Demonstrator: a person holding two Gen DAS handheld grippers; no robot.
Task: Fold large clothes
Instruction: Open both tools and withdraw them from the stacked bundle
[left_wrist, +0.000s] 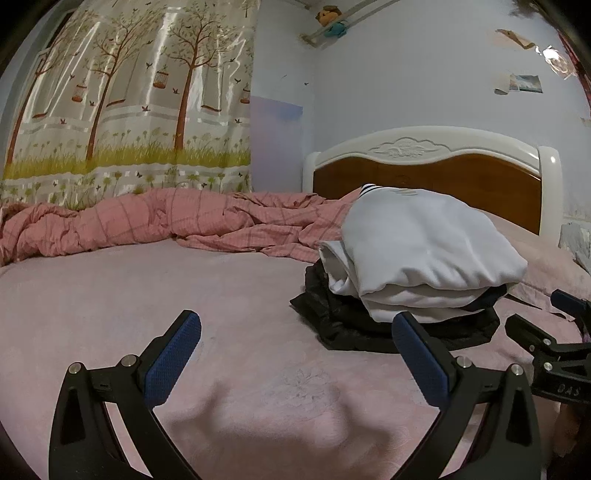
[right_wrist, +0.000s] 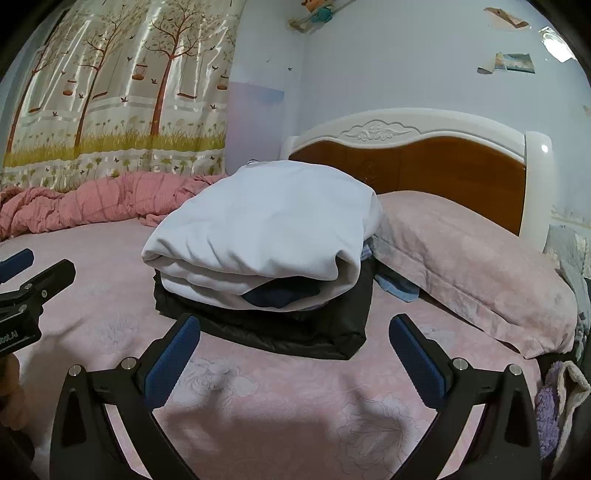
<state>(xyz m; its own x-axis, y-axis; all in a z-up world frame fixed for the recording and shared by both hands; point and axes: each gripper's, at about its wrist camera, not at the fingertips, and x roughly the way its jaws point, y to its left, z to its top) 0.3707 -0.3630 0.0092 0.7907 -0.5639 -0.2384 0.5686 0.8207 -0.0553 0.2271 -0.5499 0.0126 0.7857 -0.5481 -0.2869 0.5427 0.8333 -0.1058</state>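
grippers: left gripper (left_wrist: 295, 354) and right gripper (right_wrist: 293, 350) both spread, empty, above bed (left_wrist: 221, 295)
stack: white garment (right_wrist: 266, 229) folded atop black garment (right_wrist: 295, 332), likely parked as finished pile

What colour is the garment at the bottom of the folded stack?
Black, under the white garment; the black garment shows best in the right wrist view.

A folded garment (right_wrist: 258, 229) is lying atop another garment (right_wrist: 295, 332) on the bed (right_wrist: 277, 398). A pillow (right_wrist: 472, 258) is sitting to its right, a rumpled quilt (left_wrist: 147, 218) stretching left, the headboard (right_wrist: 424, 162) standing behind.
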